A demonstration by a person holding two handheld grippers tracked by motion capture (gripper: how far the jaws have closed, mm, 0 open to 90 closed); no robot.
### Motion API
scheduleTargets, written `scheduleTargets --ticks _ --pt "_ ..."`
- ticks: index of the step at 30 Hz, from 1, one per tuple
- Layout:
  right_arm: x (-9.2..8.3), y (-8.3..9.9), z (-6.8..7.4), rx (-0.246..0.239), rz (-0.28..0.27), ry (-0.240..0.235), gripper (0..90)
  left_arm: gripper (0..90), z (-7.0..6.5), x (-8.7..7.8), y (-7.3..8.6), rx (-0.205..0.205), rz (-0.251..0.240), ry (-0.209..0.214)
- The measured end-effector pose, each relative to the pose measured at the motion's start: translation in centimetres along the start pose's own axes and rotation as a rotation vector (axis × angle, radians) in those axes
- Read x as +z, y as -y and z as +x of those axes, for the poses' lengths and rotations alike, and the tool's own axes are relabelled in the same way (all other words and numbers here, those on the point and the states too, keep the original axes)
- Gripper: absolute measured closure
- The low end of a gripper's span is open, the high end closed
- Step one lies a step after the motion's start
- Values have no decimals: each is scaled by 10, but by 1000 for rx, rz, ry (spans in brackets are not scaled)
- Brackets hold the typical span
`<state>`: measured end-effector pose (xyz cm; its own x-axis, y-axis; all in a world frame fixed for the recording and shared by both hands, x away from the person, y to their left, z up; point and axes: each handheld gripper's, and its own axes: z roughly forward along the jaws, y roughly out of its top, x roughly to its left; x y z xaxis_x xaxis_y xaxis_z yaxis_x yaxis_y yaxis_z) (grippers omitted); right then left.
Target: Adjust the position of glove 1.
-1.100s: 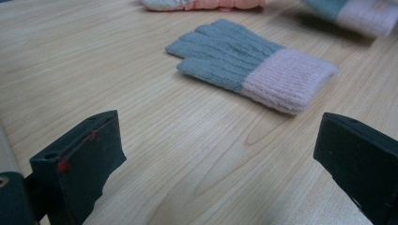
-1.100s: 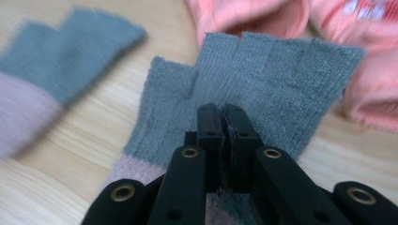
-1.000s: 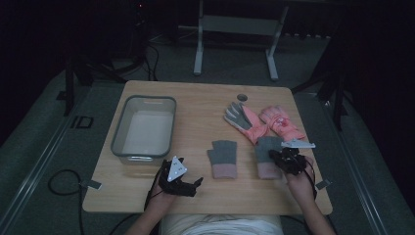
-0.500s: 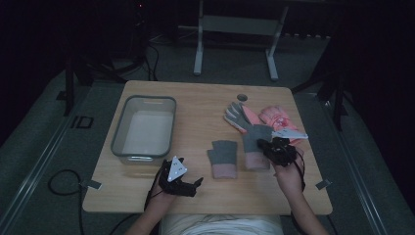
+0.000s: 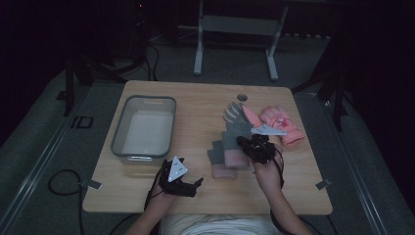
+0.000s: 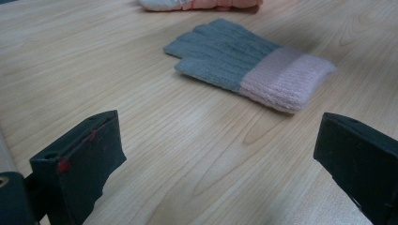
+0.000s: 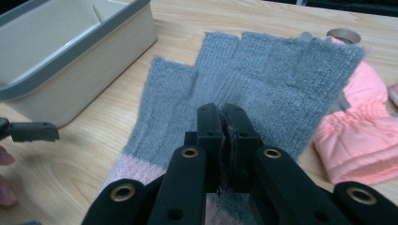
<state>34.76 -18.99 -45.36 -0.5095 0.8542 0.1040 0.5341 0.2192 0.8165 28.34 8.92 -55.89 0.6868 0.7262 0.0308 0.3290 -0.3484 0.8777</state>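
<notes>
With the right hand-held gripper [image 7: 224, 123] pinching a grey glove [image 7: 263, 79] lifted just over the counter [image 5: 195, 105], carry it high enough to clear the lying glove [image 6: 248, 65] toward the bin [image 5: 143, 131]; the left hand-held gripper [image 6: 220, 154] waits spread.

Wooden table [image 5: 195, 105] with a tub and gloves lying on it

I see a grey-rimmed tub [image 5: 144, 128] by the left edge, a grey glove with a pink cuff [image 6: 248, 63] flat on the bare wood near the front edge, pink gloves [image 5: 284, 122] toward the right edge, a round hole [image 5: 242, 97] near the back edge, and tape tabs [image 5: 91, 184] at both front corners
</notes>
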Motion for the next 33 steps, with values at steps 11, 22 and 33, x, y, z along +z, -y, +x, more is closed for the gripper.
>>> scheduleTargets --ticks 11,22,33 --pt "24 15 20 12 66 -26 865 13 0 0 0 3 -2 4" --pt "52 32 17 16 142 -47 864 13 0 0 0 -3 0 4" --pt "68 42 11 13 196 -42 861 13 0 0 0 -5 1 1"
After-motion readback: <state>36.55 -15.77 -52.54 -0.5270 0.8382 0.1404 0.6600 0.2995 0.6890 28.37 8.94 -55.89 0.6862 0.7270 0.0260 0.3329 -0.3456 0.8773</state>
